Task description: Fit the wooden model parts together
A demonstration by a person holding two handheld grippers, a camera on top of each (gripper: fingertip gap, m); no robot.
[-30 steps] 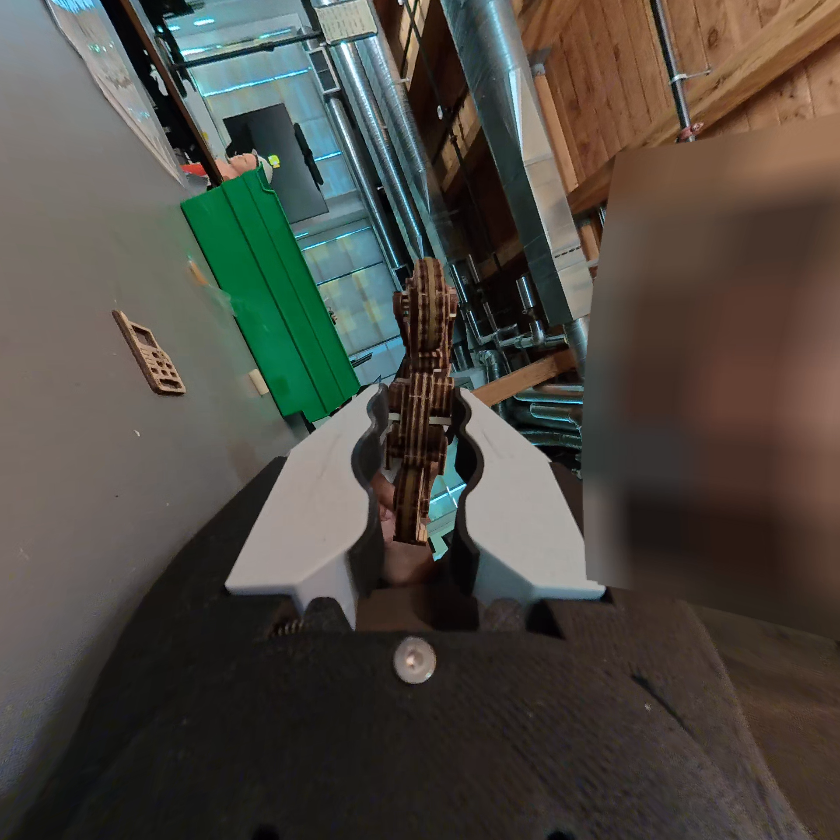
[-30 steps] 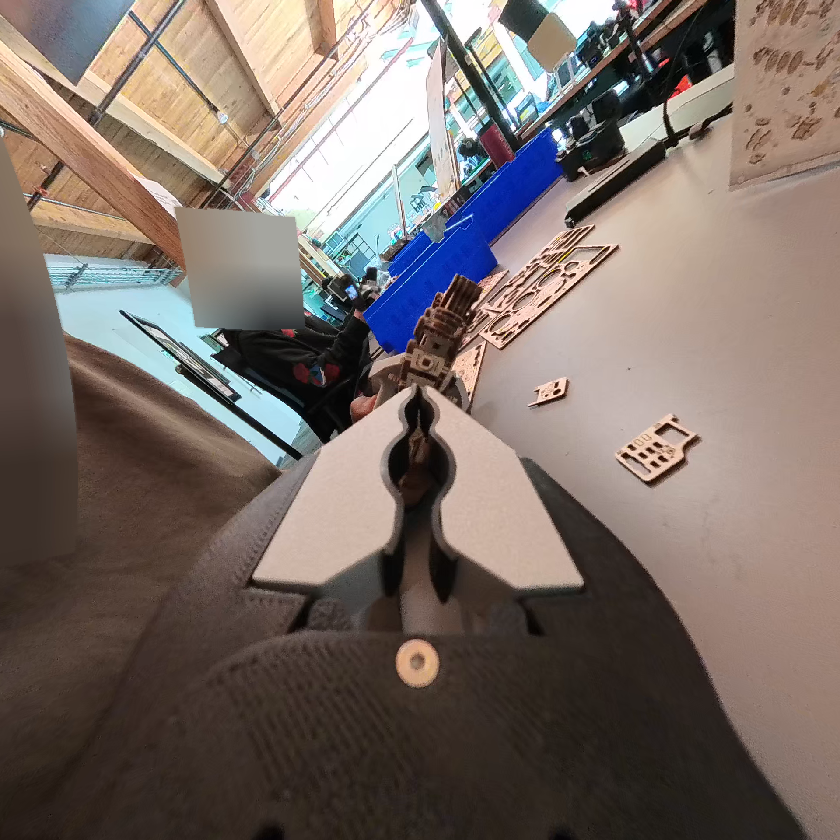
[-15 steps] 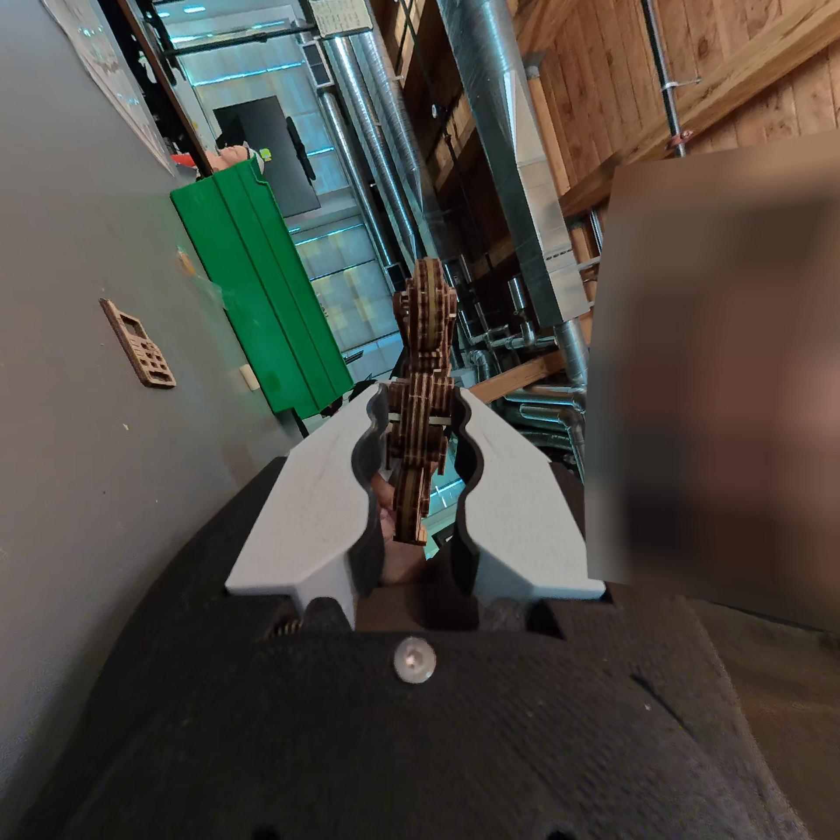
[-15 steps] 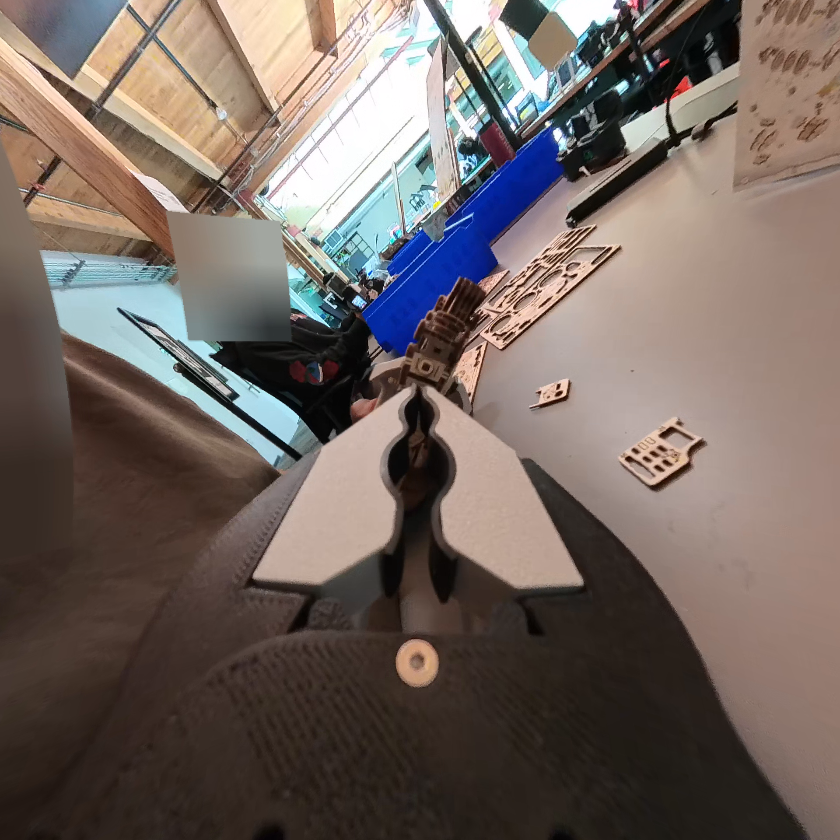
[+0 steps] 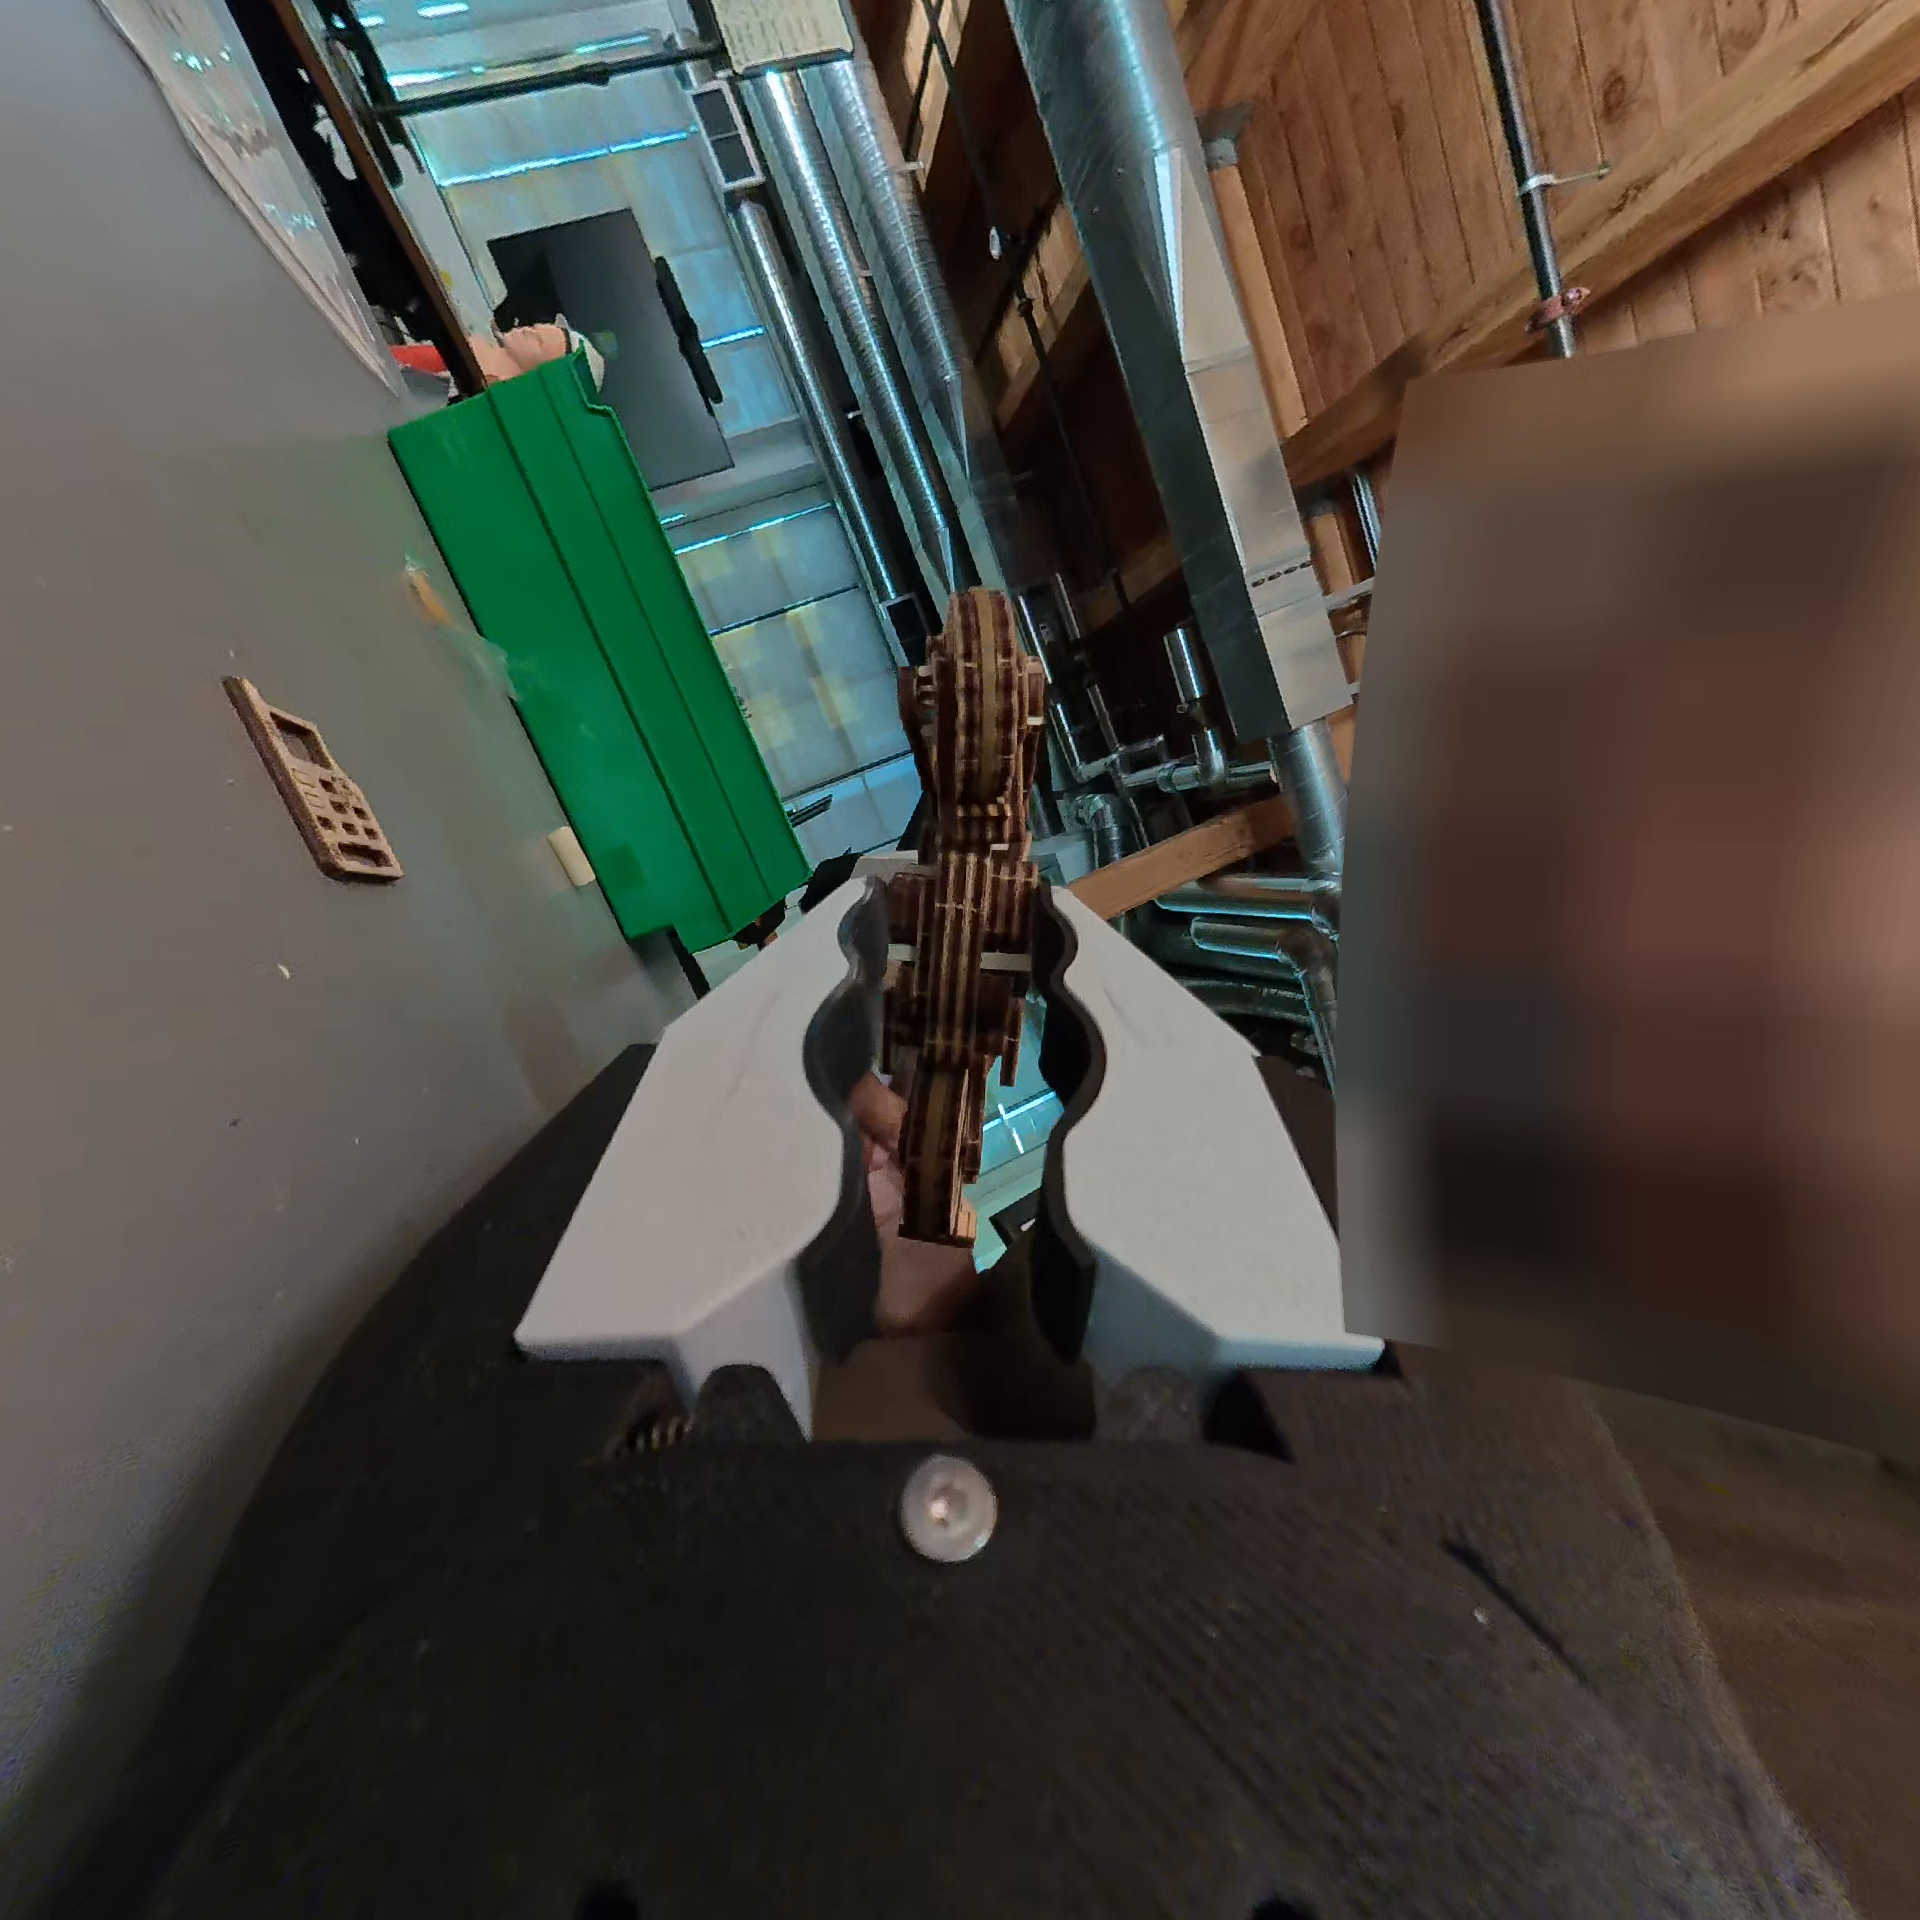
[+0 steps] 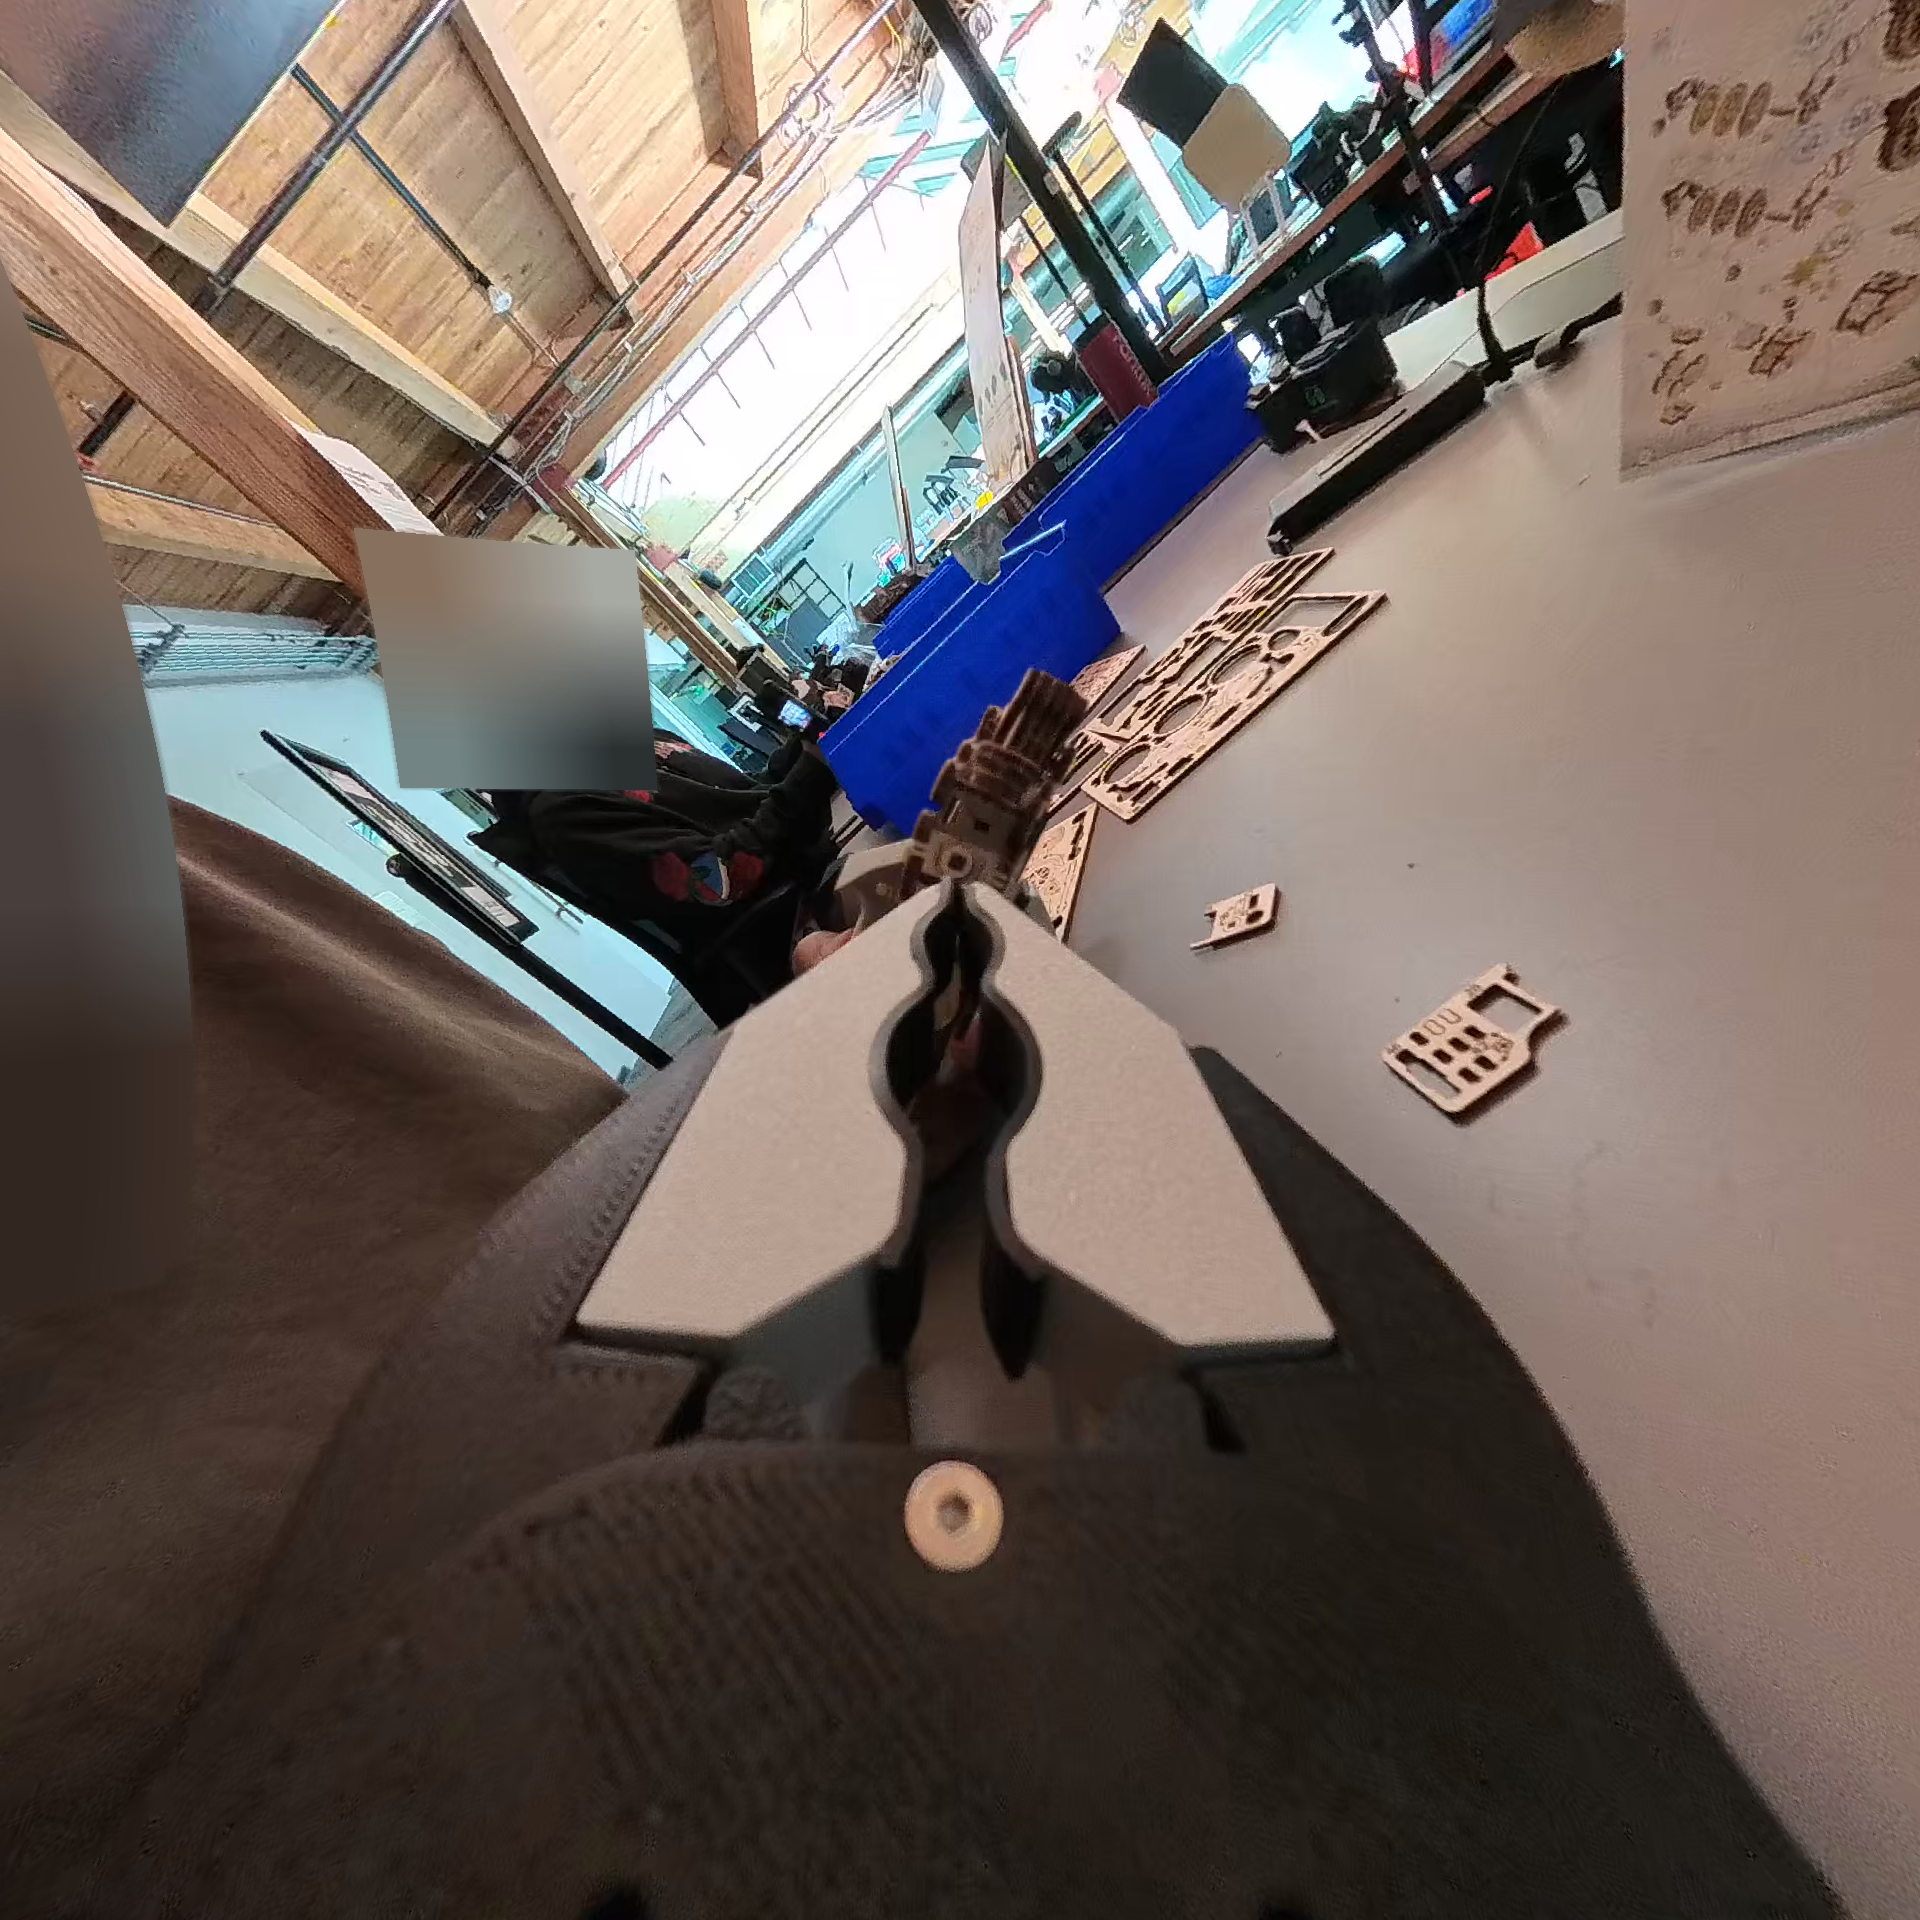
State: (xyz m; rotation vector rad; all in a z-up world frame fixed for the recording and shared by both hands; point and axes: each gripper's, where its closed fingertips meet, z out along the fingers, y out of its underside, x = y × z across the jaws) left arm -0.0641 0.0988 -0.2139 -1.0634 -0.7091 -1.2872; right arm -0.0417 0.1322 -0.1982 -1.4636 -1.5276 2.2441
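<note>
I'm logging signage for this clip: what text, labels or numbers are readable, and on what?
Printed sheet at the table's far edge: too small to read.
White sign on the wooden beam: blurred.
Hanging card by the ducts: too small.
Wooden model: no writing visible.

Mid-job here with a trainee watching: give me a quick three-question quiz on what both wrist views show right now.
1. True or false: the left tongs grip the layered wooden model.
2. Multiple choice: what colour is the bin in the left wrist view? A) red B) green C) yellow
3. In the right wrist view, how many small loose wooden pieces lie on the table right of the right tongs, nearer than the big cut-out sheets?

Key: 1 true. 2 B. 3 two: a gridded piece and a smaller one.
</note>
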